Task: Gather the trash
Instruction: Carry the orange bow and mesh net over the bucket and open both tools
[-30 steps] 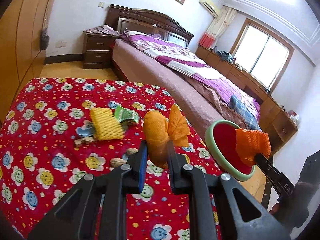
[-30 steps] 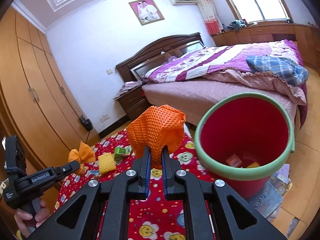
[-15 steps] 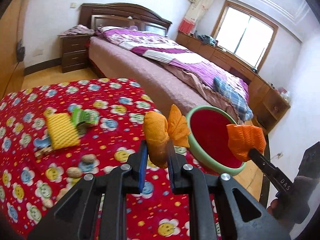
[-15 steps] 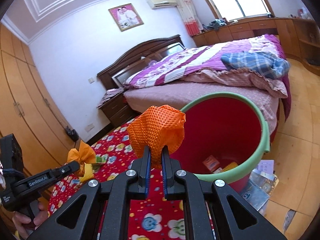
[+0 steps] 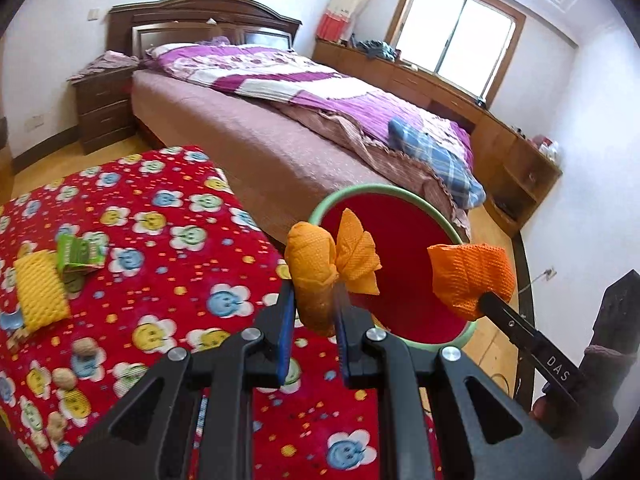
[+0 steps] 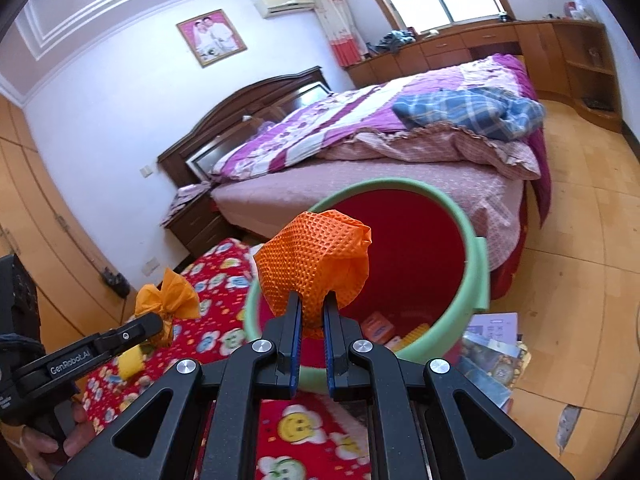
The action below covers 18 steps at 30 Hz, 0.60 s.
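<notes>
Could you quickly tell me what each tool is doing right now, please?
Left tool: closed on the yellow-orange foam net.
Right tool: closed on the orange foam net, near the red bin.

**Both loads now over the bin**

My left tool (image 5: 311, 322) has carried its yellow-orange wad (image 5: 316, 268) off the red tabletop (image 5: 160, 240): a second ago the wad sat against the flowered cloth, now it overlaps the green rim of the bin (image 5: 404, 280) at frame centre. The yellow foam piece (image 5: 40, 290) and green wrapper (image 5: 78, 252) have slid from mid-frame to the far left edge. In my right view, the bin (image 6: 476, 276) has moved from the right side to the centre, and my right tool (image 6: 311, 322) holds its orange net (image 6: 314, 258) directly in front of the red opening instead of left of it.
</notes>
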Available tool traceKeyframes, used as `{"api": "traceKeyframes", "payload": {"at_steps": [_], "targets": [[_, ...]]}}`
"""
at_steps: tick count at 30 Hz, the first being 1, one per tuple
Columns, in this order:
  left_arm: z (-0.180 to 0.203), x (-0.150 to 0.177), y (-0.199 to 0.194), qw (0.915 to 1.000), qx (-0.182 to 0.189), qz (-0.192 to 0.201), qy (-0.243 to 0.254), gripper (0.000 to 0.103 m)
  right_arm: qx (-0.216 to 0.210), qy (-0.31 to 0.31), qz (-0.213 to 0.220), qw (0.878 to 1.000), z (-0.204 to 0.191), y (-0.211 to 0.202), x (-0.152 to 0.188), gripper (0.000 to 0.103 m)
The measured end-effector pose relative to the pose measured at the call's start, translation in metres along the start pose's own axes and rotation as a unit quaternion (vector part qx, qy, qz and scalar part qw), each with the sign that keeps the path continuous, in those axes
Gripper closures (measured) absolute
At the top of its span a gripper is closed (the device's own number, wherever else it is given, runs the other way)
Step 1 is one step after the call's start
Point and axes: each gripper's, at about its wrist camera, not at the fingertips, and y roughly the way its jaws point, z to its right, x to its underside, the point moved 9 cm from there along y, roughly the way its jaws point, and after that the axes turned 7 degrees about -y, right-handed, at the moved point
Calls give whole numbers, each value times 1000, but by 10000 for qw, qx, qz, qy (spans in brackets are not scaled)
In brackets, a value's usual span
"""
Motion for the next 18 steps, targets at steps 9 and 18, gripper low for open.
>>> {"api": "traceKeyframes", "payload": {"at_steps": [9,18], "targets": [[24,10,38,9994,98,-289,172,85,326,90,-86,9994,27,9,5,94],[30,17,57,9985,34,-426,343,85,374,206,-231,9988,39,20,12,93]]}}
